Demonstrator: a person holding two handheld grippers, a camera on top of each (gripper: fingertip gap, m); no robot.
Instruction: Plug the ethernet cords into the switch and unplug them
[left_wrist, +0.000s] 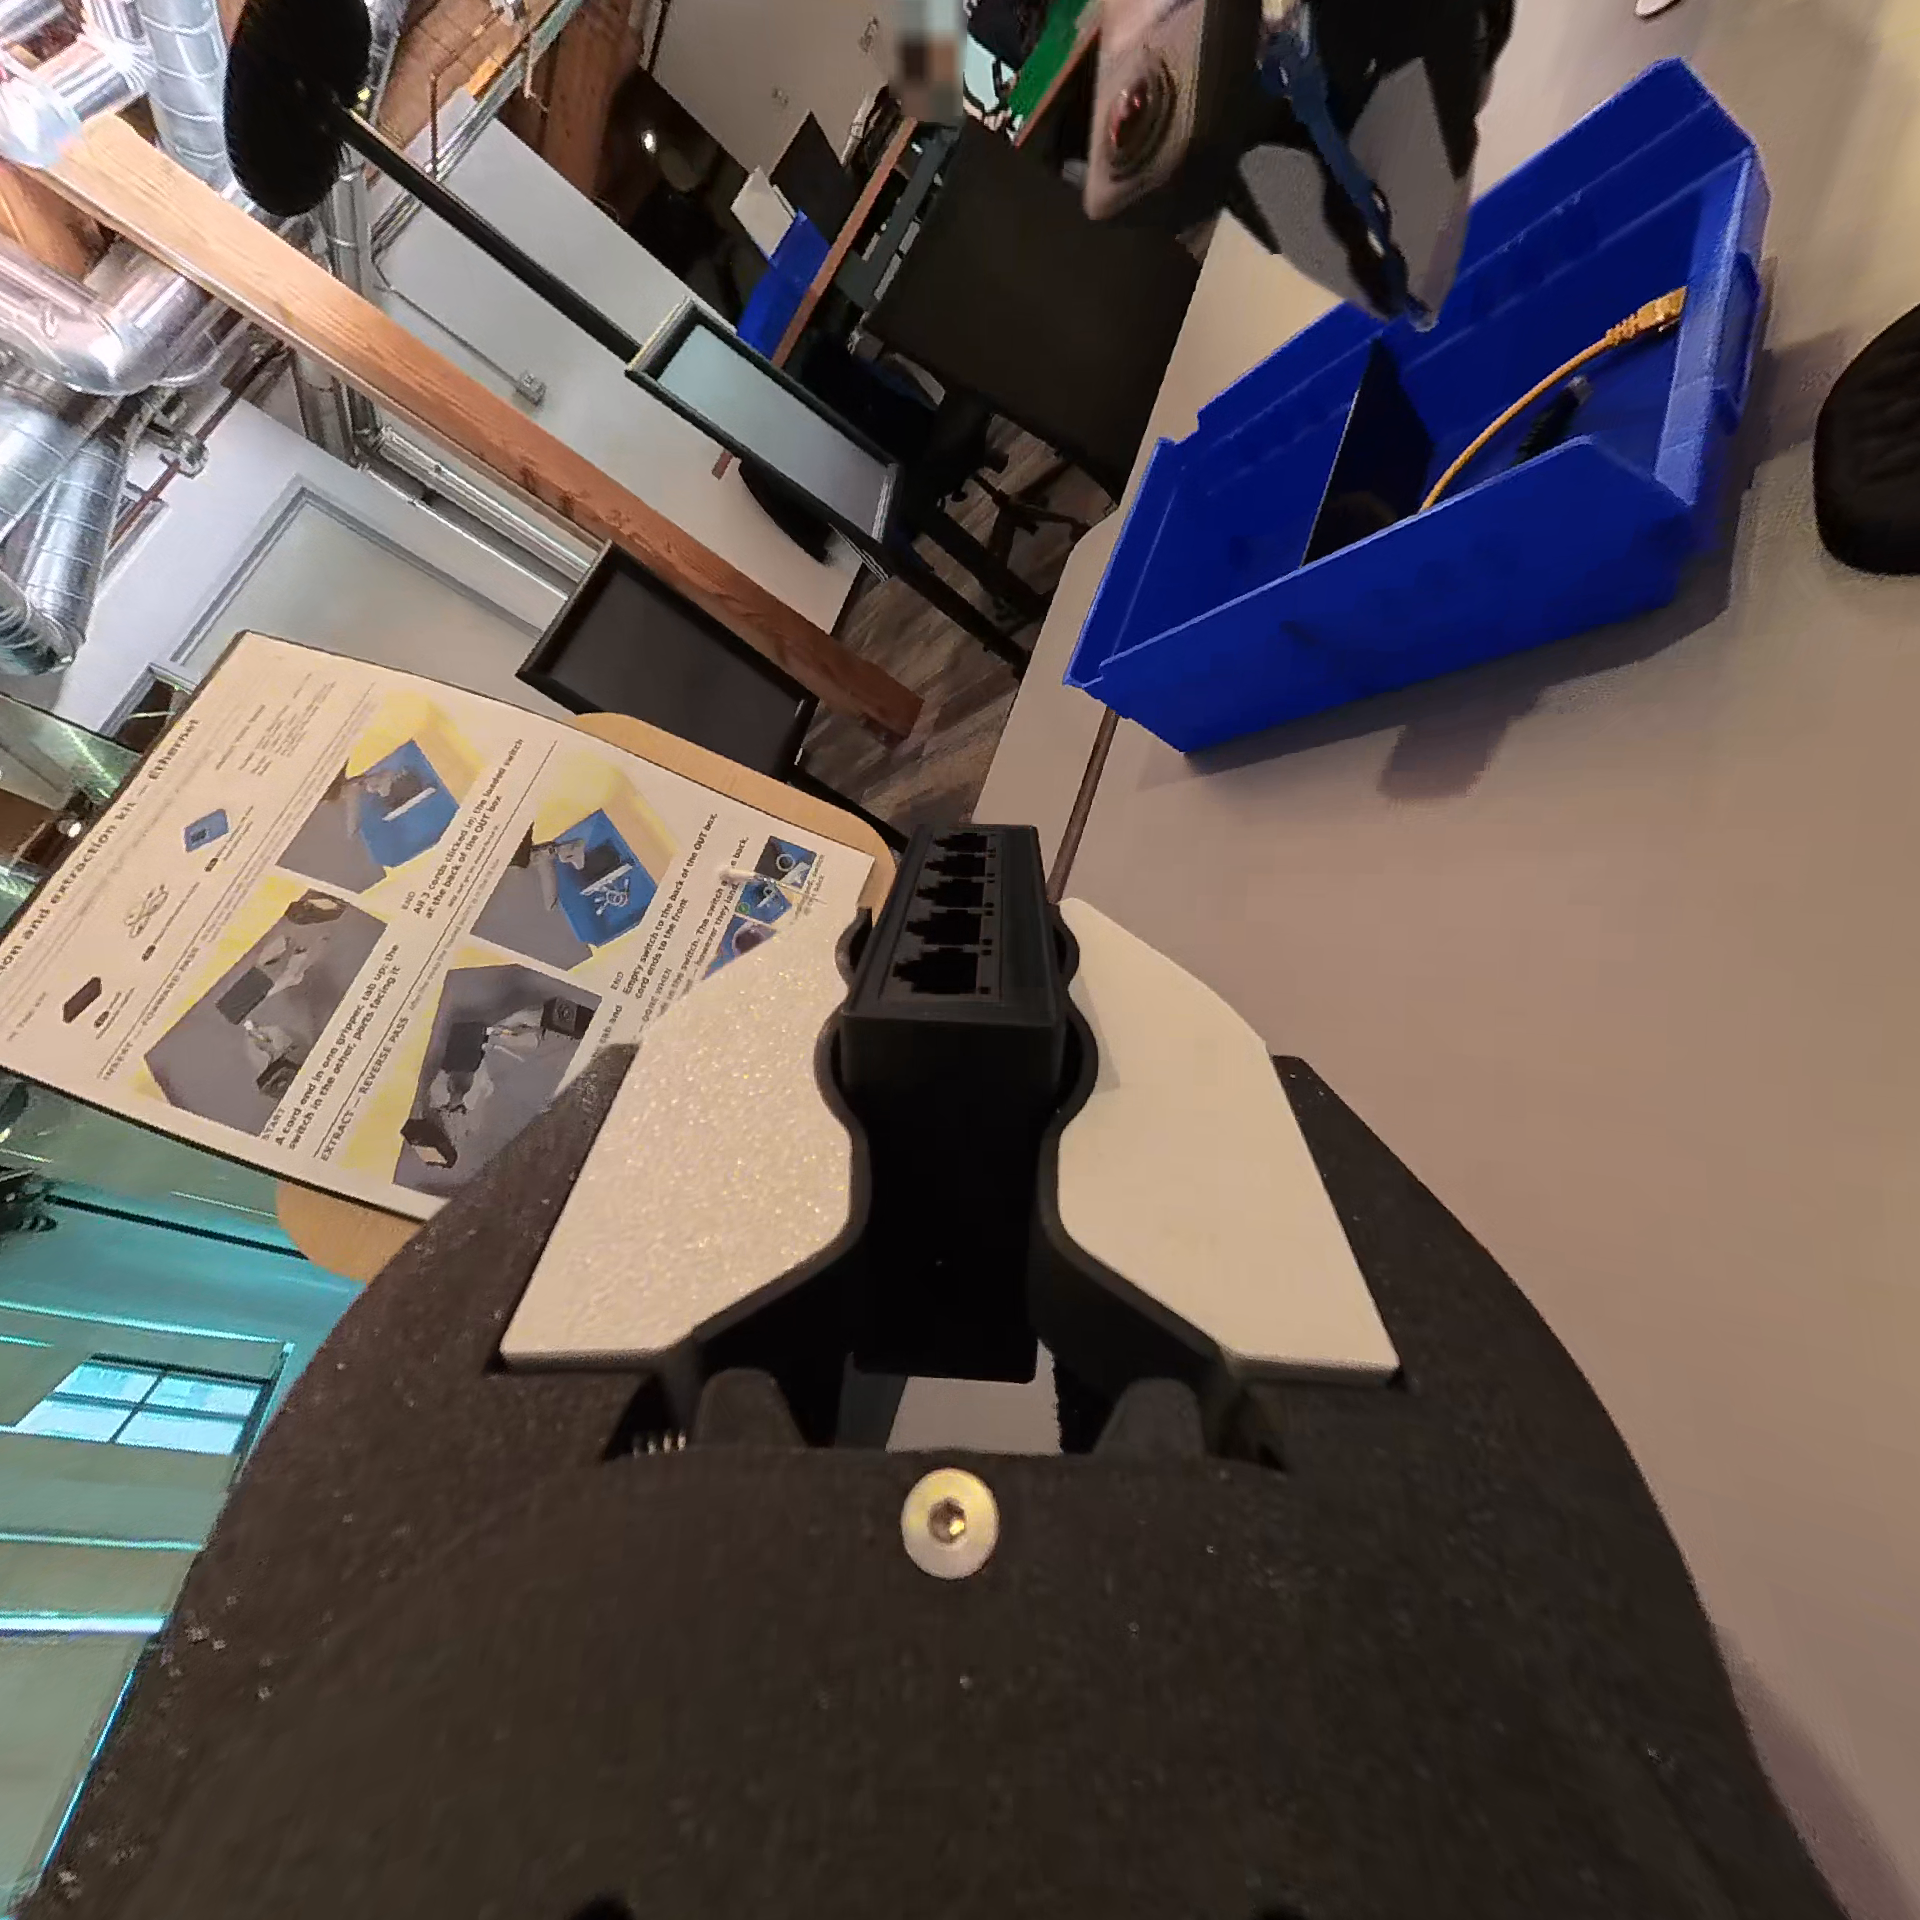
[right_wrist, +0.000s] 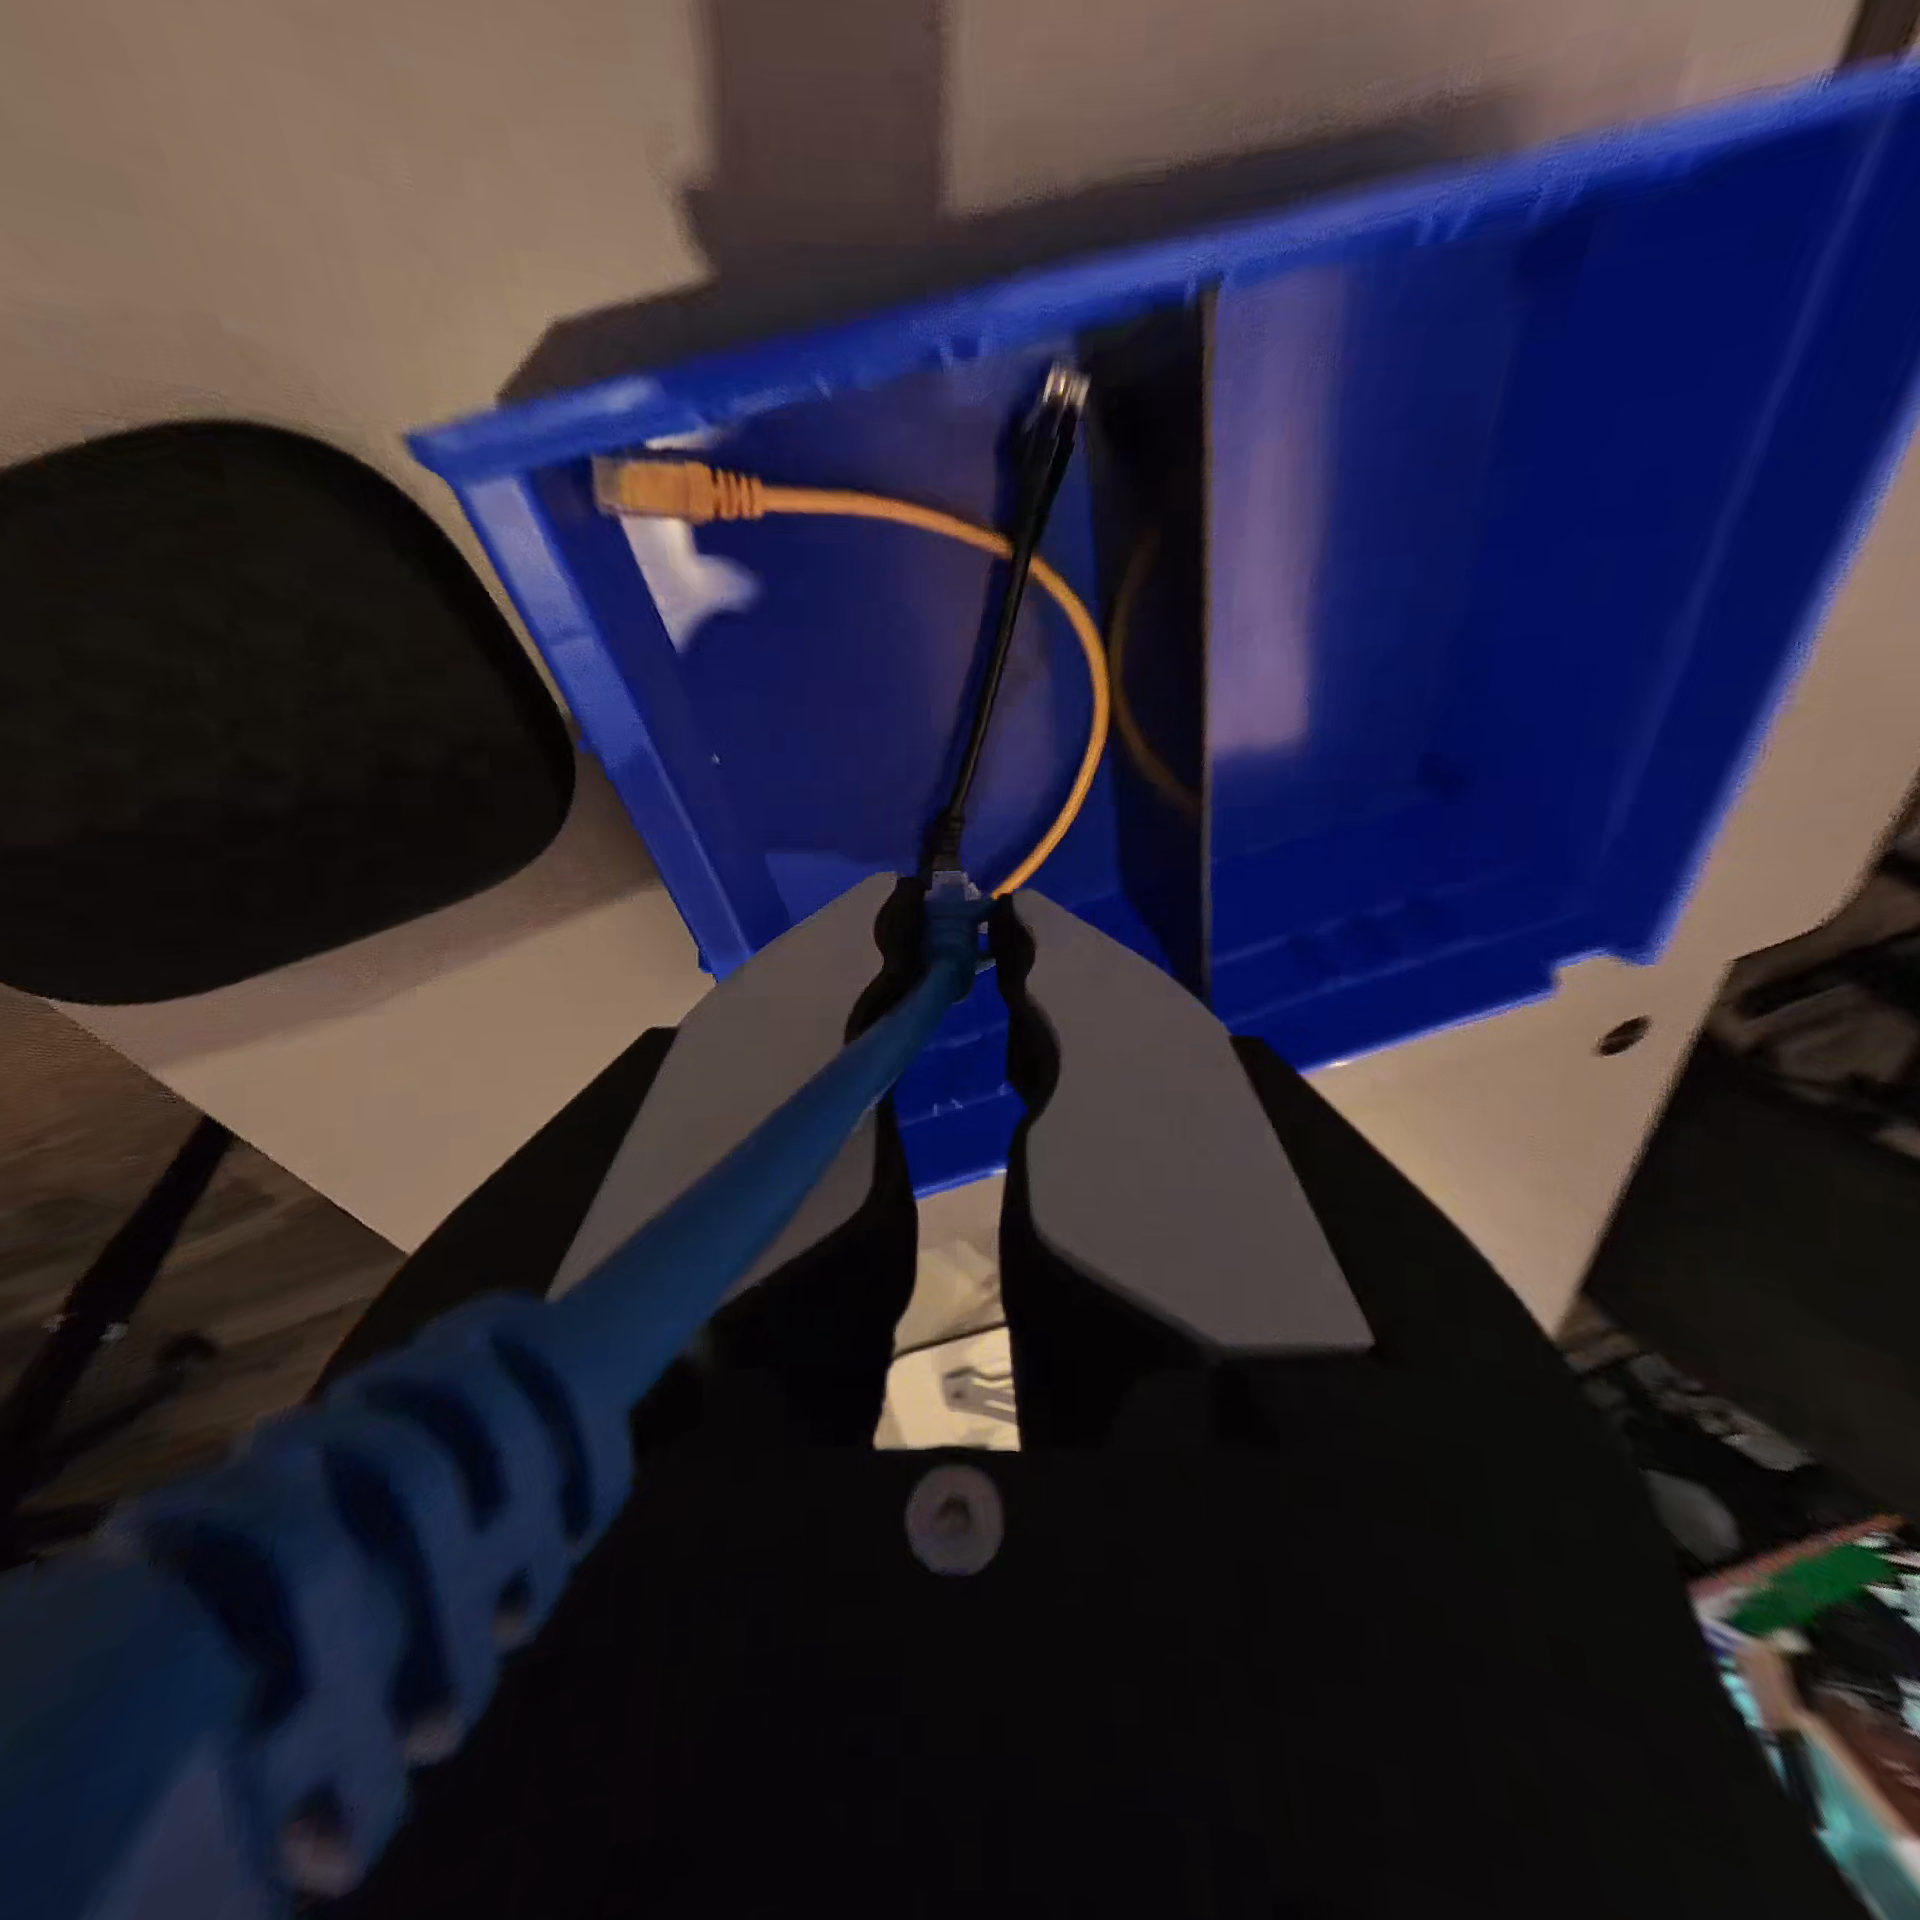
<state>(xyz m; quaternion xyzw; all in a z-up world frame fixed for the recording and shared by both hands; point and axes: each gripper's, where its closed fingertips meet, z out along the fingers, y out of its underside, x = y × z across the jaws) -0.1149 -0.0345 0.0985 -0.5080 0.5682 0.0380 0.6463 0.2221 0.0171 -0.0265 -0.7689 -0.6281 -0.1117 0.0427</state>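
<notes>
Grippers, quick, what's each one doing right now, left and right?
Left gripper: closed on the black plastic network switch.
Right gripper: closed on the blue ethernet cord, near its plug.

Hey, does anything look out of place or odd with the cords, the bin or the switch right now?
Nothing looks damaged or spilled. The left tongs hold the black plastic network switch with all visible ports empty. The right tongs grip the blue ethernet cord; orange and black cords lie crossed in the blue plastic bin.
</notes>
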